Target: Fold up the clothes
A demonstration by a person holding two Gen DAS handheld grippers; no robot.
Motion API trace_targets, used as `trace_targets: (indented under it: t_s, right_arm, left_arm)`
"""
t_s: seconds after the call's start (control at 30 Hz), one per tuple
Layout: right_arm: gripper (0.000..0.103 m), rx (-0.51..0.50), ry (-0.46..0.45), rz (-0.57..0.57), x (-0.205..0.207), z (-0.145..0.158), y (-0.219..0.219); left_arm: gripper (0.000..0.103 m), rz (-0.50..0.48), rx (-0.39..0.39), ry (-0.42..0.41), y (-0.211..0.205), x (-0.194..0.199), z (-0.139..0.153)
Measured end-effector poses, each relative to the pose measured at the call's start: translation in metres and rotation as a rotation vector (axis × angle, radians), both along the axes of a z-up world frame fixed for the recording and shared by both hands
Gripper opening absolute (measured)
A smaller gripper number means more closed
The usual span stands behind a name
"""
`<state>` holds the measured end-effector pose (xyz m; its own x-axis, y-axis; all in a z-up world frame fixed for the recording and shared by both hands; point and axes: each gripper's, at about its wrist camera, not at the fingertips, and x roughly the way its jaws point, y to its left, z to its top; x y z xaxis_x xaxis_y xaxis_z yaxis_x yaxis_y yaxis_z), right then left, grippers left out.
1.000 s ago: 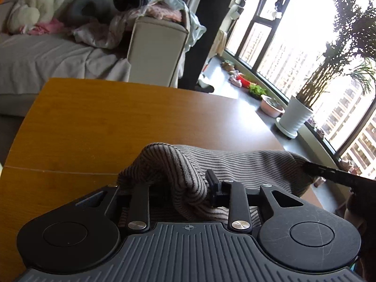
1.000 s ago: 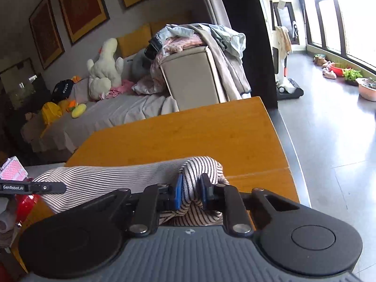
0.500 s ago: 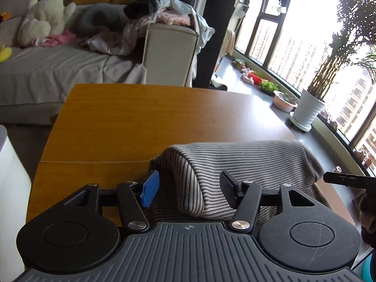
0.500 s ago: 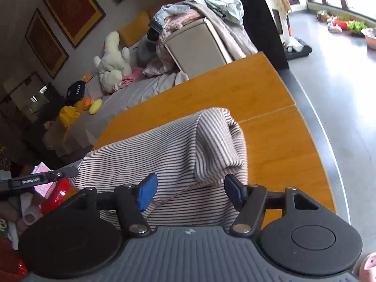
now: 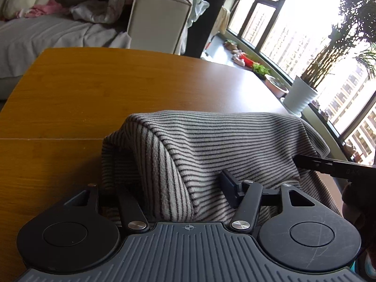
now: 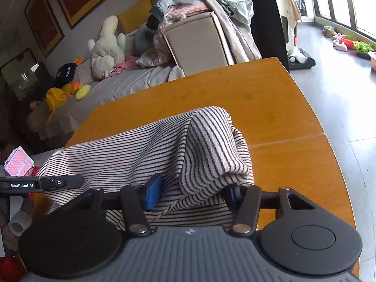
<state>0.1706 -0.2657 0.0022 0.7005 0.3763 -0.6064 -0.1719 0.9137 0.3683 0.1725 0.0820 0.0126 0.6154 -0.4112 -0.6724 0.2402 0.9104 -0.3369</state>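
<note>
Wooden table [image 5: 94, 98] carries a folded striped sweater [image 5: 211, 145] at its near edge, bunched between both grippers. Left gripper [image 5: 178, 195] and right gripper [image 6: 190, 192] each have jaws spread apart around a fold — not clamped. White pot [image 5: 299, 98] holds a plant by the window.

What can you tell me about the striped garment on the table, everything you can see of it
The striped garment is a soft knit, pale grey-beige with thin dark stripes. It lies folded in a thick bundle on the wooden table, its near corners rounded and doubled over. The left tool and right tool each straddle an end with fingers spread, not pinching it.
</note>
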Motion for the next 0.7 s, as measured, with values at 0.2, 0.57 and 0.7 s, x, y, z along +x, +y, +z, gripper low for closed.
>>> trace_targets:
  t_s: [0.2,0.57,0.7]
  right_arm:
    - [0.025,0.043,-0.072,-0.018,0.042,0.015,0.007]
    - [0.024,0.041,-0.134,0.065,-0.051,0.035,-0.014]
    - [0.035,-0.016,-0.036,0.023,-0.059,0.002,-0.014]
  left_arm:
    - [0.033,0.026,0.045,-0.033,-0.002,0.056,0.020]
    - [0.030,-0.028,-0.010,-0.090,0.005,-0.021,0.045]
    - [0.036,-0.033,-0.003,-0.016,0.002,-0.046,0.017]
